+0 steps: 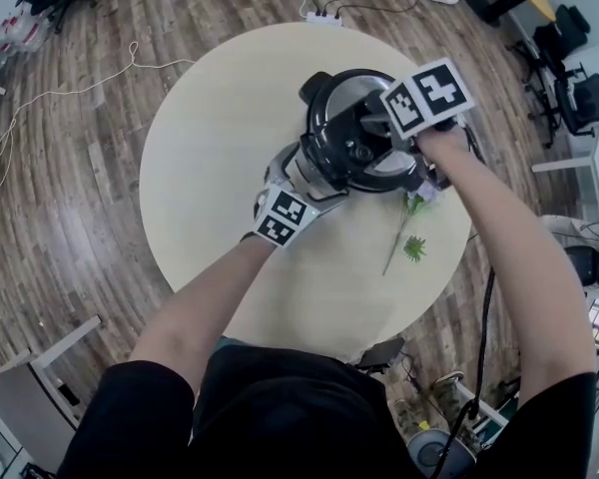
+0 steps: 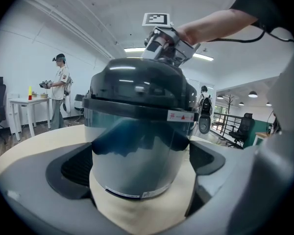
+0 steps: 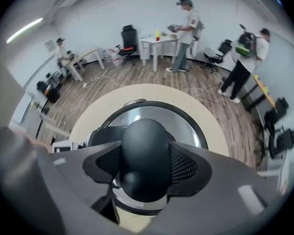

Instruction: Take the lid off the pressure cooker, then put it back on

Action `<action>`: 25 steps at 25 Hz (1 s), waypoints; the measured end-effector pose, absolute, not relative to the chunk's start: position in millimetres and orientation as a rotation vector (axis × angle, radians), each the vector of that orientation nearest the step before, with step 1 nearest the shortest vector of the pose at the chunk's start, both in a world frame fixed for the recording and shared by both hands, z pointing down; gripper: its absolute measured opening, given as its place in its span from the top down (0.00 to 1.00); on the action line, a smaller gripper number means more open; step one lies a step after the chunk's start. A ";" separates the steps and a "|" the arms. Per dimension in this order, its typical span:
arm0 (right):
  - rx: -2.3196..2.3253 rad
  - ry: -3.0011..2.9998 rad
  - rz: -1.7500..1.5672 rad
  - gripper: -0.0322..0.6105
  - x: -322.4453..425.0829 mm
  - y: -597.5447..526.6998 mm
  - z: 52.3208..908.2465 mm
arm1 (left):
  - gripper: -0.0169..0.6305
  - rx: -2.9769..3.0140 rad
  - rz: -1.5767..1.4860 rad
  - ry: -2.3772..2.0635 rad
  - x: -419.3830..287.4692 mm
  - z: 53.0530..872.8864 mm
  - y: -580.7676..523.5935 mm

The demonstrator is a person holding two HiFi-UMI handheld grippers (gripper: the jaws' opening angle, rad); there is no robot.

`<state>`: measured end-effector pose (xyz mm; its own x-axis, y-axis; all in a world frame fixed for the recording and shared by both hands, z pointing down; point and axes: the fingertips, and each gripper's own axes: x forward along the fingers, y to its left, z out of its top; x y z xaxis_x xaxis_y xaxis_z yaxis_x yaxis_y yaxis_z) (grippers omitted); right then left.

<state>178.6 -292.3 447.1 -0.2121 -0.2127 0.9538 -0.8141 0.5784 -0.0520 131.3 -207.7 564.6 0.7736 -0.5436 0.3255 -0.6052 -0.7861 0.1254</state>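
A black and steel pressure cooker (image 1: 351, 140) stands near the middle of a round beige table (image 1: 210, 148), with its lid (image 3: 152, 112) seated on it. My right gripper (image 3: 144, 163) reaches down from above and is shut on the lid's black knob handle (image 3: 143, 148), one pad on each side. From the near left side, my left gripper (image 2: 139, 173) is held nearly level against the cooker's steel body (image 2: 137, 151), both pads resting on the wall. The left gripper view also shows the right gripper (image 2: 166, 45) on top of the lid.
A green plant sprig (image 1: 407, 233) lies on the table just right of the cooker. A power strip (image 1: 322, 15) and cables lie on the wood floor beyond the table. Other people (image 3: 188, 33) stand by a white desk farther back, with office chairs around.
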 end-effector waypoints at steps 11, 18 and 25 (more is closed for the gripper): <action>1.053 -1.625 0.841 0.50 185.0 -294.3 449.3 | 0.06 2.738 0.413 -0.893 131.6 566.8 -205.9; 1.073 -1.648 0.831 0.50 184.3 -296.1 448.7 | 0.06 2.741 0.406 -0.896 130.9 566.7 -206.4; 1.076 -1.617 0.848 0.51 186.0 -295.3 447.1 | 0.06 2.744 0.403 -0.890 131.8 572.0 -207.1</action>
<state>186.0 -295.3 447.1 -0.1293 -0.2479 0.9601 -0.9307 0.3645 -0.0312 131.8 -207.1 572.0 0.7780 -0.5369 0.3263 -0.5996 -0.7897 0.1301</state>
